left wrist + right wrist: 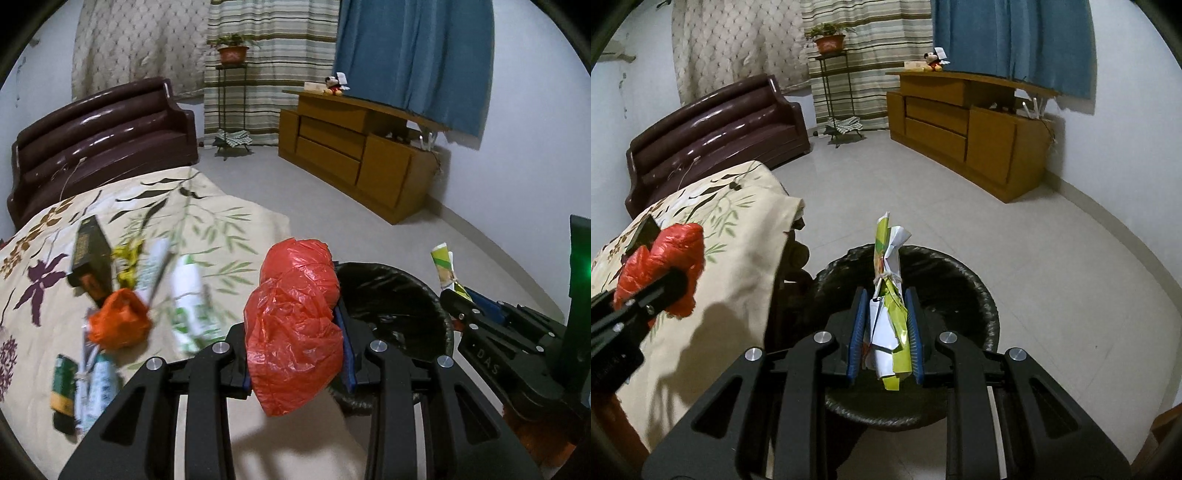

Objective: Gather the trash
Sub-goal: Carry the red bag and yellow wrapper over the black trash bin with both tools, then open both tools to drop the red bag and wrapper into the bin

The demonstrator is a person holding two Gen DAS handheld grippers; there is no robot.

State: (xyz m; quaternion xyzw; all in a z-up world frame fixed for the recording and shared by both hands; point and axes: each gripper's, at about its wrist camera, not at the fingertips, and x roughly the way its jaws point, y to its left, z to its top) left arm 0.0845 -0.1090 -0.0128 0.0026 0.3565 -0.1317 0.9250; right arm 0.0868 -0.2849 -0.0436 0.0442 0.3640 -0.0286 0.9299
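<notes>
Left gripper [295,354] clamped on a crumpled red bag [295,325]; the bag bulges over both pads so the left pad is mostly hidden, only a blue edge of the right one shows. Right gripper [884,332] pinched narrow on a tied wrapper bundle [890,321], green-yellow and white, its top sticking up past the fingertips. Bin [945,280] with black liner sits just beyond and below the right fingers, near rim cut off by the gripper body; in the left view it is right of the fingers, half hidden behind the bag. Left of the left fingers, more trash on the floral cloth [207,221]: orange wad [118,321], white-green wrappers [188,291], dark box [90,251], all motion-blurred, labels unreadable. The surface under the cloth is not visible. Beyond: pale tiled floor [923,192], dark brown sofa [720,125], wooden cabinet [967,122] with a plush toy [932,61], plant [829,38] on a stand, striped and blue curtains.
</notes>
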